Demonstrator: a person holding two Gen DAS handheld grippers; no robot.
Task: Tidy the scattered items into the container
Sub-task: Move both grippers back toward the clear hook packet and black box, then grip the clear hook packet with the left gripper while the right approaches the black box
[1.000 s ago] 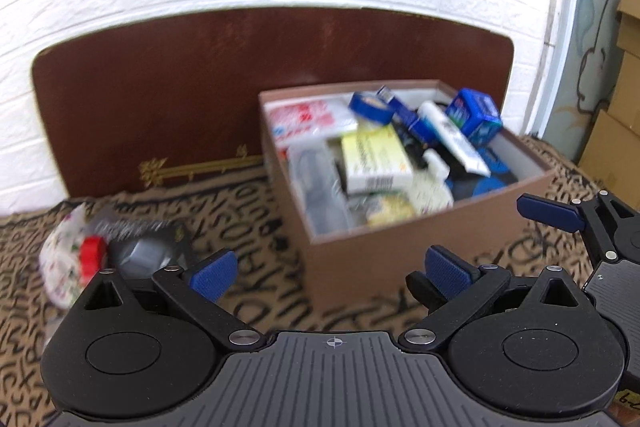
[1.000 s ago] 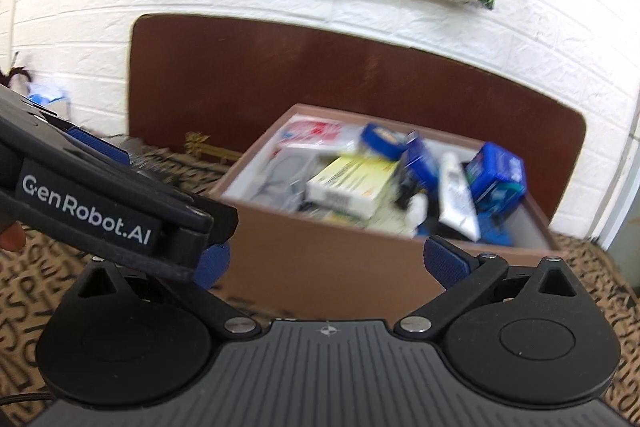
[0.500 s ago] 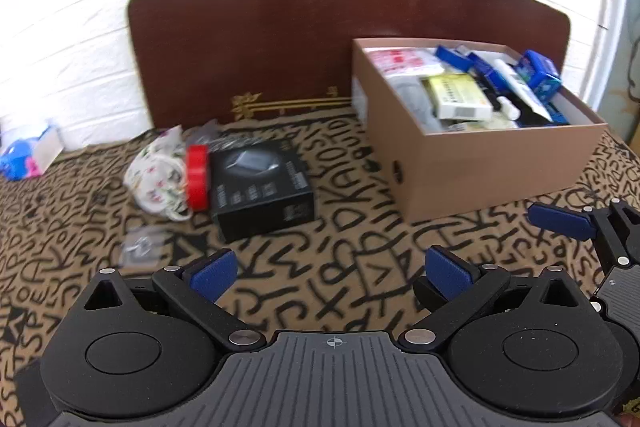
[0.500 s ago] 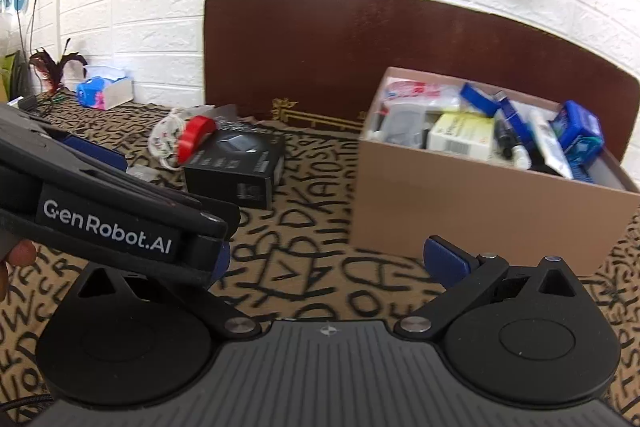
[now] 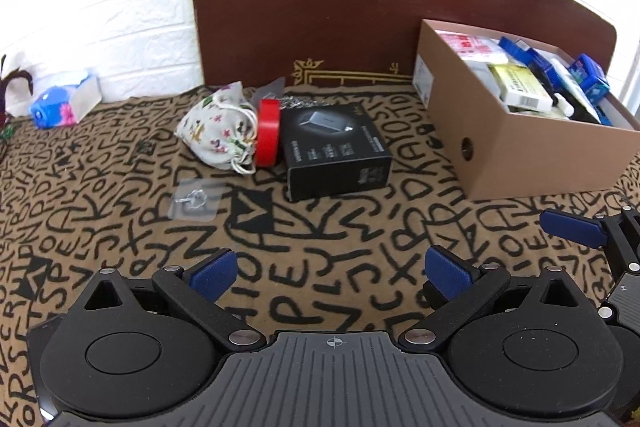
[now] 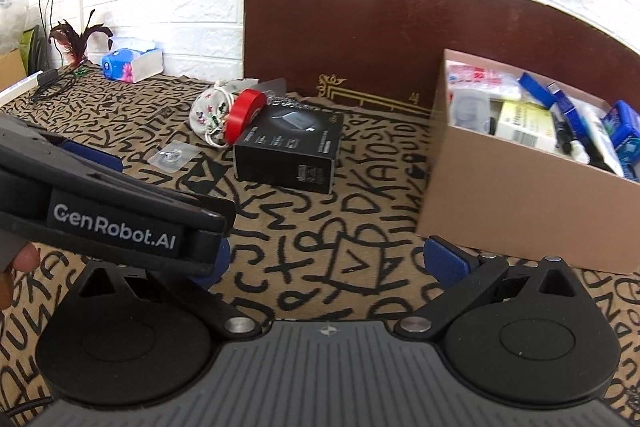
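A brown cardboard box (image 5: 516, 151) (image 6: 500, 195) packed with several small packages stands at the right. Left of it lie a black product box (image 5: 334, 151) (image 6: 290, 151), a red tape roll (image 5: 267, 133) (image 6: 244, 113), a floral drawstring pouch (image 5: 218, 131) (image 6: 208, 113) and a clear packet with a metal hook (image 5: 194, 203) (image 6: 170, 155). My left gripper (image 5: 330, 273) is open and empty, well short of the items. My right gripper (image 6: 324, 261) is open too, its left finger hidden behind the left gripper's body (image 6: 100, 211).
The letter-patterned cloth (image 5: 320, 247) covers the table. A dark brown board (image 5: 360, 19) leans on the white brick wall behind. A blue tissue pack (image 5: 60, 105) (image 6: 128, 65) and a feather with cables (image 6: 76, 43) sit at the far left. A person's fingertip (image 6: 20, 263) shows at the left edge.
Both grippers pulled back from the cardboard box and swung left; the black box, tape, pouch and packet came into view. Both stayed open.
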